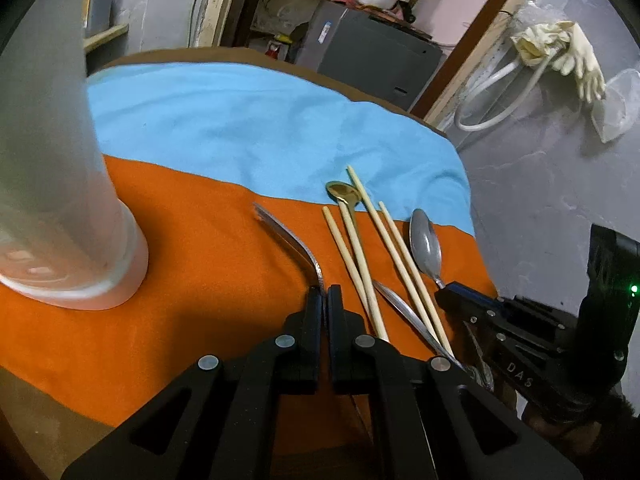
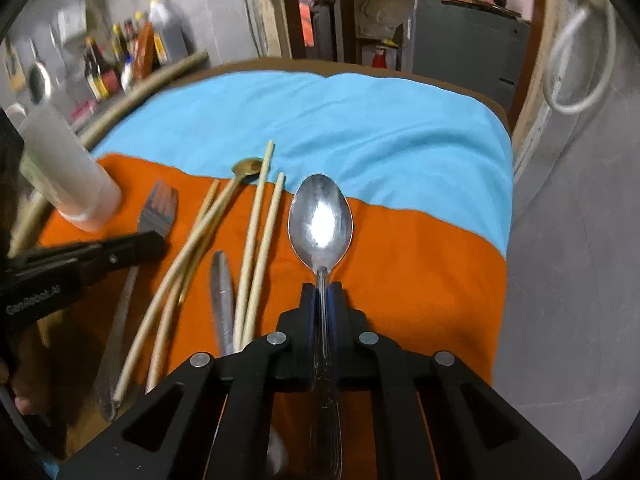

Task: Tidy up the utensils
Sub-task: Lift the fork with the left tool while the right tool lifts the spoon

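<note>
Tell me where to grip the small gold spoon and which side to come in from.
Grip the gold spoon at its bowl, coming down from the blue cloth side. The bowl lies exposed at the cloth seam, while its thin handle runs under the crossed chopsticks, leaving little room for a tool there. This is a judgement from its pose.

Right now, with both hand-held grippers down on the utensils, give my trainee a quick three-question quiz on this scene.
1. True or false: the right hand-held gripper is shut on the silver spoon.
2. Which utensil does the left hand-held gripper grip? A) the fork B) the gold spoon C) a chopstick
3. Fill in: the frosted cup stands on the ______ cloth.

Key: 1 true; 2 A; 3 orange.
</note>
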`<control>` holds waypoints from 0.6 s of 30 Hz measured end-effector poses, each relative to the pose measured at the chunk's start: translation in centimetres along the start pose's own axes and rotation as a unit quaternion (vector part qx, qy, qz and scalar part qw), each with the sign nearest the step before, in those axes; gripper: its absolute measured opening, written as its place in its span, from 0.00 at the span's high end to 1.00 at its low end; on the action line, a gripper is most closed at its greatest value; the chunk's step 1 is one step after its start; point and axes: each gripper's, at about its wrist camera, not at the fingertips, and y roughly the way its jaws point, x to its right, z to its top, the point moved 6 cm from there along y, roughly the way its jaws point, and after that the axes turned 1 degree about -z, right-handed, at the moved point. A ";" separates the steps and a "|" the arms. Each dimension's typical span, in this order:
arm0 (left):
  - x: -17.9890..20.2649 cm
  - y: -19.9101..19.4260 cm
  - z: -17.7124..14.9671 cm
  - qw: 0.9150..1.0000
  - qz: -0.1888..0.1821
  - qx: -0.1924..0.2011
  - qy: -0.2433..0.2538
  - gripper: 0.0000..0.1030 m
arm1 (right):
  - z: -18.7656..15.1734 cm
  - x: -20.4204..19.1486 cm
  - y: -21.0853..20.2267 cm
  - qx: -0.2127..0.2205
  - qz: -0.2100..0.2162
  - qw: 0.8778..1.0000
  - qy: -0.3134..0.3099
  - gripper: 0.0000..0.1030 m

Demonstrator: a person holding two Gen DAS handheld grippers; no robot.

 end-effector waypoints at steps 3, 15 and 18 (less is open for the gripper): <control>0.6 -1.3 -0.2 0.999 -0.001 0.026 0.020 1.00 | -0.5 0.2 -1.4 0.035 0.015 0.999 0.031 0.96; 3.1 -6.5 0.0 0.986 0.029 0.143 0.084 1.00 | 0.7 -2.5 -7.3 0.209 0.066 0.975 0.042 0.96; 3.6 -7.8 0.2 0.980 0.031 0.170 0.100 1.00 | 1.4 -3.0 -8.4 0.234 0.072 0.969 0.043 0.96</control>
